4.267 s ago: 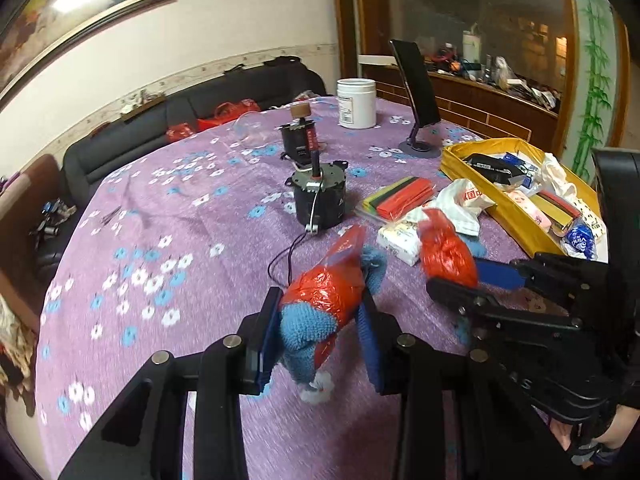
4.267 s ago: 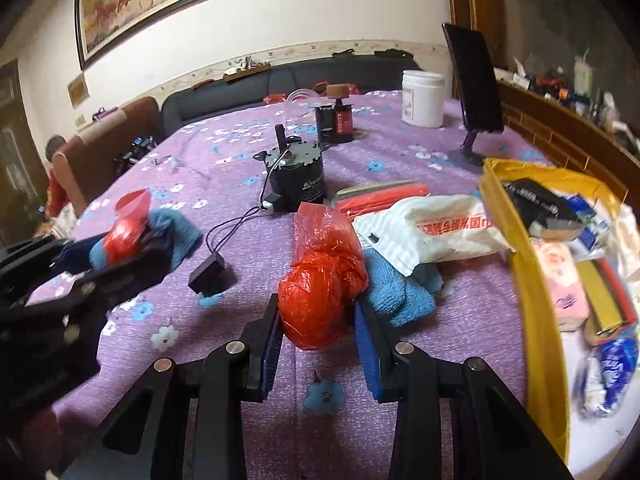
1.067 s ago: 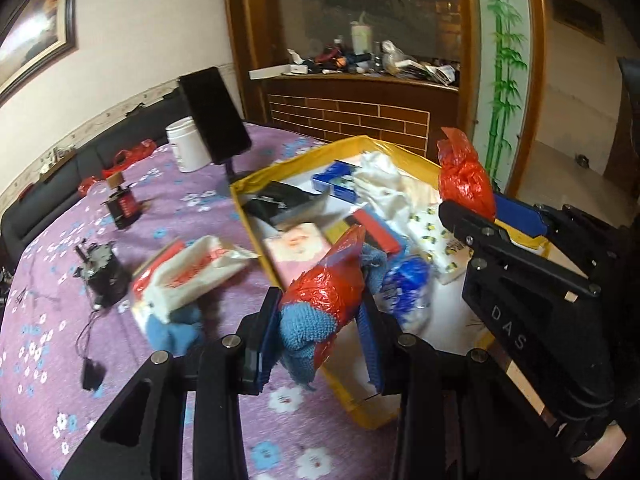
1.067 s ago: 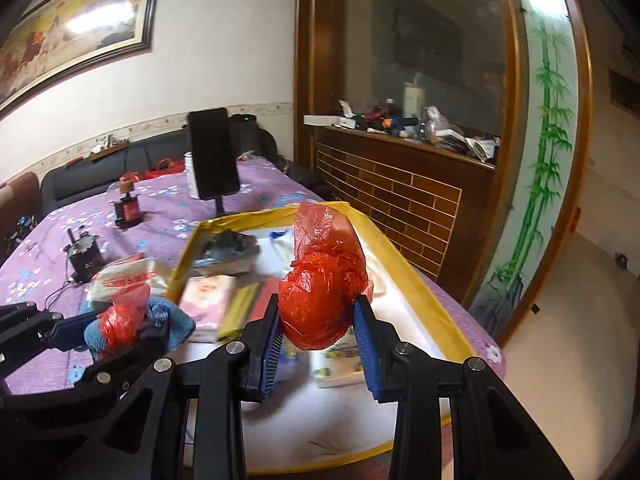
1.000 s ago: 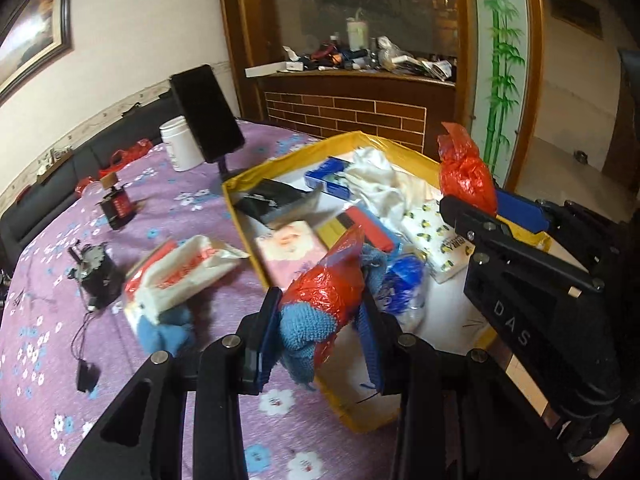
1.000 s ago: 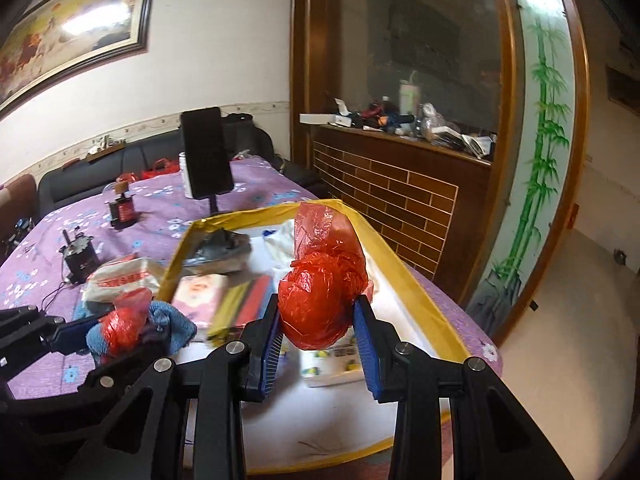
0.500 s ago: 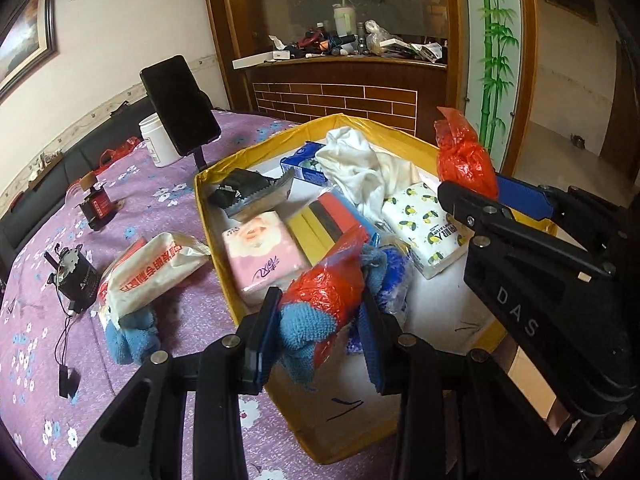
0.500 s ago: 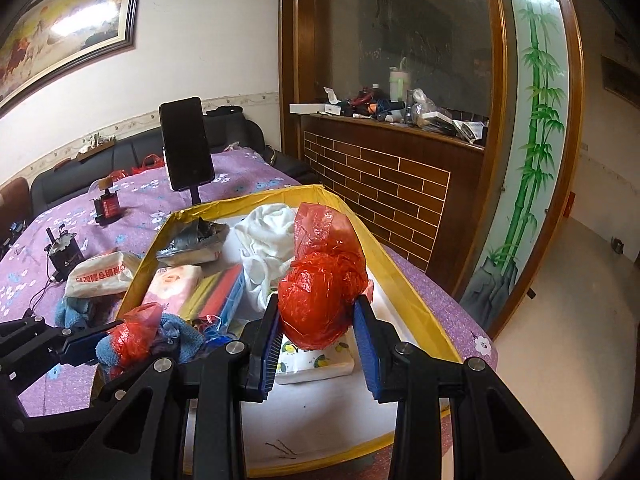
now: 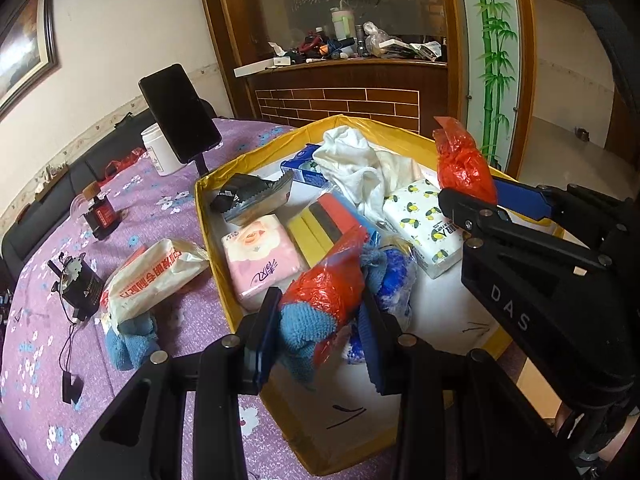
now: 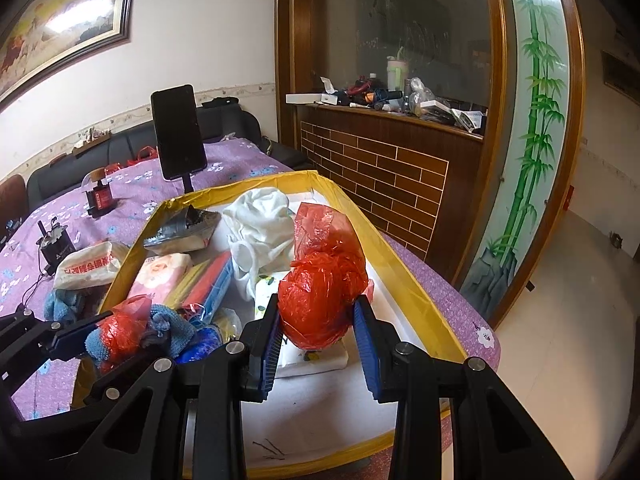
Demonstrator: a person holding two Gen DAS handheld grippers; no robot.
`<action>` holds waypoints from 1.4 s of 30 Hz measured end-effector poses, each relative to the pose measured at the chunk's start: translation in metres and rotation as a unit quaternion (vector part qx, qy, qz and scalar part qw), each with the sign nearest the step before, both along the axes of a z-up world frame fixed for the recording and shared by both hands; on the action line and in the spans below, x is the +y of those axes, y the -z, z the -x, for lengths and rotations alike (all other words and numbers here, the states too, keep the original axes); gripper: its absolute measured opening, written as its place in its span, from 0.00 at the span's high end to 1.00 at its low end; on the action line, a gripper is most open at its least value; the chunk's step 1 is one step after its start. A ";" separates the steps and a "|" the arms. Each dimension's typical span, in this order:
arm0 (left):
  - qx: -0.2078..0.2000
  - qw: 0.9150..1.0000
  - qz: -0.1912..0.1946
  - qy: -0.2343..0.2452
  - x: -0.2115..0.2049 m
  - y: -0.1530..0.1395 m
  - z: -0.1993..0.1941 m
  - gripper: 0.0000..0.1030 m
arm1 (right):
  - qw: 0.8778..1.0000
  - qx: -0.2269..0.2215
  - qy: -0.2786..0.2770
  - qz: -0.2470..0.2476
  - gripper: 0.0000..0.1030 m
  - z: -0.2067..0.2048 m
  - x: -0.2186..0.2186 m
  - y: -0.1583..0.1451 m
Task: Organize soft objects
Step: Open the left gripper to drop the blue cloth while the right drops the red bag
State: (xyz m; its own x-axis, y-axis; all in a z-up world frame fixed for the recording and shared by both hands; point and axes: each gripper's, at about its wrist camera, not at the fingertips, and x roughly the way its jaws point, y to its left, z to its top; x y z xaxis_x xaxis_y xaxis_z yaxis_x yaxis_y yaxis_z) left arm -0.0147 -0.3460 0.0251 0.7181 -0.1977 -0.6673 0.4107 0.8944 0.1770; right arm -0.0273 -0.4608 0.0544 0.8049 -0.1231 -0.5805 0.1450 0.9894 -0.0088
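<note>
Yellow-rimmed tray (image 9: 208, 216) holding tissue packs, white cloth (image 9: 360, 172), left gripper (image 9: 320, 320) pinching blue cloth bundle (image 9: 316, 304), right gripper (image 10: 316, 328) pinching red bag (image 10: 320, 300)

Crinkly glossy red plastic bag (image 10: 320, 304); fuzzy blue knit cloth (image 9: 306, 322); smooth floral cloth covers the bench (image 9: 152, 208).

Home living-dining room: black sofa (image 10: 120, 148), framed painting (image 10: 60, 20), purple floral tablecloth (image 9: 40, 360), cluttered brick-patterned counter (image 10: 380, 160).

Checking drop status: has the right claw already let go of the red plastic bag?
No. The right claw has its blue pads pressed on both sides of the red plastic bag, held above the yellow-rimmed box.
</note>
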 end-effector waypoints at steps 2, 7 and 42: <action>-0.004 1.000 -0.003 0.000 -0.001 0.001 0.000 0.65 | 1.000 0.002 0.000 0.000 0.64 -0.001 -0.001 0.001; -0.008 1.000 -0.007 -0.001 -0.001 0.002 0.000 0.65 | 1.000 0.006 0.000 0.002 0.64 -0.003 0.000 0.003; -0.045 0.999 -0.020 0.002 -0.005 -0.004 0.009 0.39 | 1.000 0.008 0.004 0.004 0.56 0.000 0.000 0.003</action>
